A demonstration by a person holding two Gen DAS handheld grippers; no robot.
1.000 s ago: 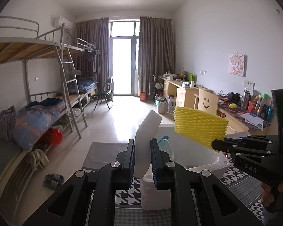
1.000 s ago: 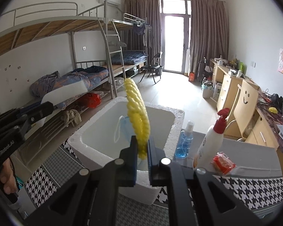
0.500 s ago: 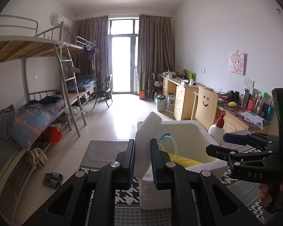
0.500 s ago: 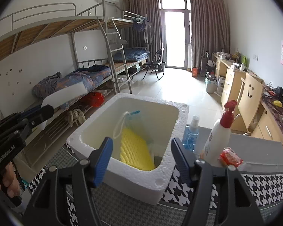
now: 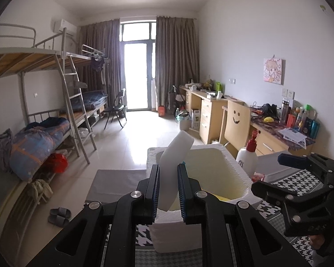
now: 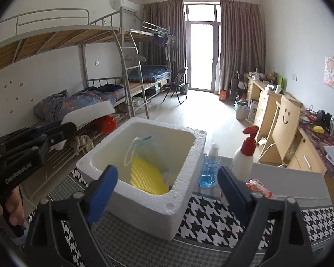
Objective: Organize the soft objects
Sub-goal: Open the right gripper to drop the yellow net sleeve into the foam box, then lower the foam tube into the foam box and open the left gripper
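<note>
1. Inside the foam box point(image 6: 184, 191), by its near wall, lies the yellow sponge point(image 6: 148, 176), beside a blue mesh bag point(image 6: 149, 149).
2. Right gripper point(image 6: 167, 187) hangs over the box's near rim; its jaws have just been opening and stand wide, nothing between them.
3. Left gripper point(image 5: 168, 190) clamps a white sponge point(image 5: 174, 155) above the box's left rim.

both views ride on handheld claws, looking forward and slightly down along the fingers, close over the foam box point(image 5: 231, 166) on the checked worktop point(image 6: 222, 220). the left view looks from its left side, the right from nearer. both share the box, the pump bottle point(image 6: 242, 162) and the bunk beds point(image 5: 33, 62).
</note>
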